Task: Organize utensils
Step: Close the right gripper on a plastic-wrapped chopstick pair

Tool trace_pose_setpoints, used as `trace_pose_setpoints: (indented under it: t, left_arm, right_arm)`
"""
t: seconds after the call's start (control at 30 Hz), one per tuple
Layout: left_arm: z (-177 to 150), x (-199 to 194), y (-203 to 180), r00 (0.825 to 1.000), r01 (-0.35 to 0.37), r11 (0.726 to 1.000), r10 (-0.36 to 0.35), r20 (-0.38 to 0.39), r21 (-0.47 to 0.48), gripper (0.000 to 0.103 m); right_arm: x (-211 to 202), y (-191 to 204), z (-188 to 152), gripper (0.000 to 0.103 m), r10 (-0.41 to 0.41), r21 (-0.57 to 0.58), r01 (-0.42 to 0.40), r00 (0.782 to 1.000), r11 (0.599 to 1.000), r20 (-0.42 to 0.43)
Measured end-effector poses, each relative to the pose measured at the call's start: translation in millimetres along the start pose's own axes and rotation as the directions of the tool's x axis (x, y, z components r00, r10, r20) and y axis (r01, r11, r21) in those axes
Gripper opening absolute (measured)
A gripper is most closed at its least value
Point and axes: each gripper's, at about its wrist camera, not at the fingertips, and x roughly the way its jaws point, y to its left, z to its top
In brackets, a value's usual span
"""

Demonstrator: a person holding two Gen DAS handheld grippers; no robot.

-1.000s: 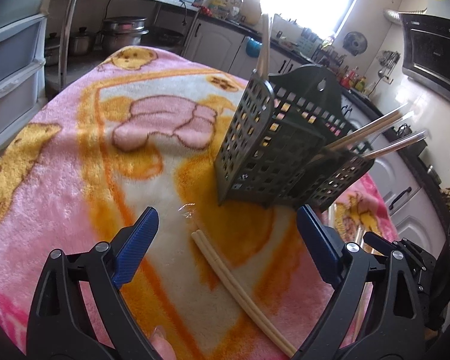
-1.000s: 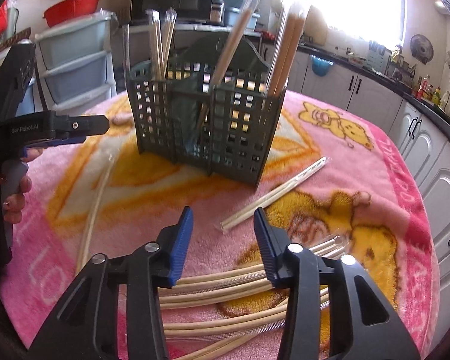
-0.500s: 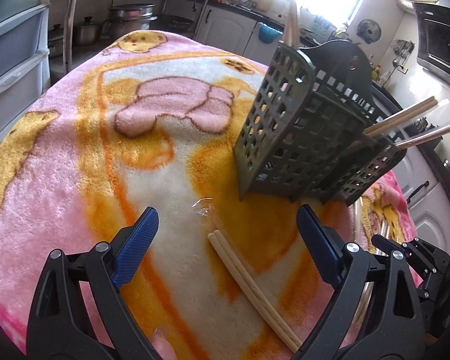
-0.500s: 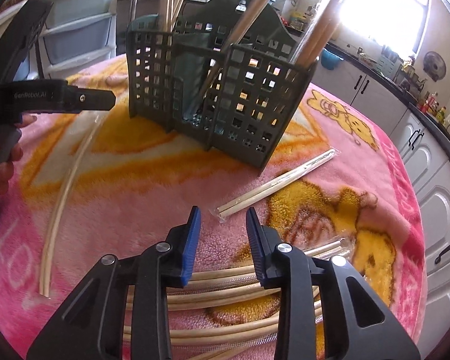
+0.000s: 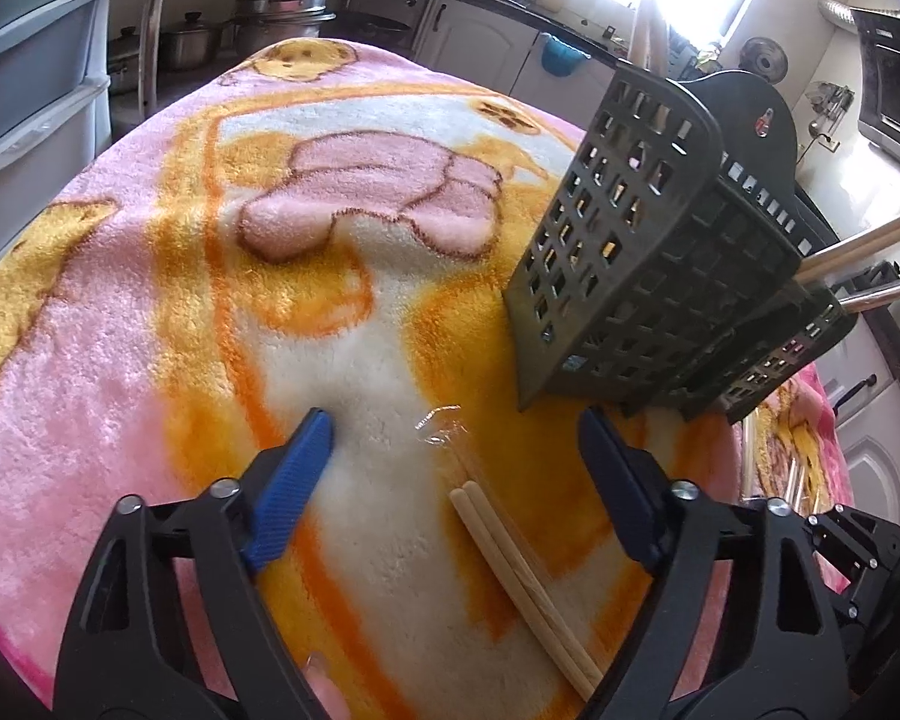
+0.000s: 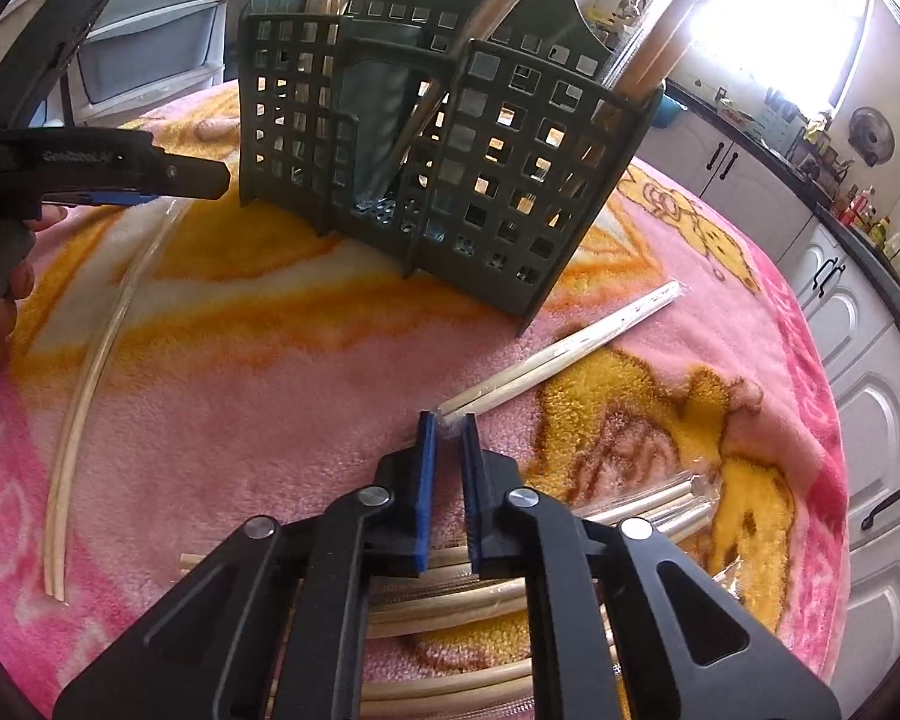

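Observation:
A dark green slotted utensil basket (image 5: 660, 276) (image 6: 450, 150) stands on the pink blanket with several chopsticks upright in it. My right gripper (image 6: 448, 420) is shut on the near end of a plastic-wrapped chopstick pair (image 6: 558, 354) that lies on the blanket. My left gripper (image 5: 453, 426) hangs low over another wrapped pair (image 5: 510, 564). Its jaws are closing, the pair lies between them, and the pads do not touch it. In the right wrist view the left gripper (image 6: 216, 183) is beside the basket, a hand on its grip.
Several loose chopstick pairs (image 6: 450, 600) lie under the right gripper, some in clear wrap. The left gripper's pair (image 6: 90, 372) stretches along the blanket's left side. Drawers, pots and kitchen cabinets (image 6: 858, 324) ring the round table.
The right gripper's jaws came together on the end of the wrapped pair as it sank toward the blanket. The left gripper dropped closer to its pair and its jaws narrowed a little.

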Motion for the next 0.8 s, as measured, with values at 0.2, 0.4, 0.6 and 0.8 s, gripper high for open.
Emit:
trace_pose_setpoints:
  t: [0.2,0.4,0.6,0.8]
  left_arm:
    - [2.0,2.7,3.2,1.0,-0.031,1.0,0.031,0.004,0.005,0.054]
    - [2.2,2.3,8.5,0.999,-0.053,0.999,0.053,0.005,0.007,0.034]
    - [0.1,-0.9,13.5,0.999,-0.053,0.999,0.053,-0.001,0.01,0.023]
    - [-7.4,-8.9,15.0,0.999,-0.044,0.999,0.044,-0.007,0.027,0.013]
  right_arm:
    - [-2.7,-8.1,-0.8,0.003,0.015,0.046,-0.016,1.0,0.999,0.01]
    - [-19.9,-16.8,-1.4,0.002,0.068,0.113,-0.075,0.995,0.991,0.067]
    - [-38.0,-23.9,1.3,0.002,0.124,0.165,-0.143,0.985,0.976,0.123]
    - [-54.4,-27.4,2.1,0.002,0.153,0.202,-0.186,0.974,0.962,0.169]
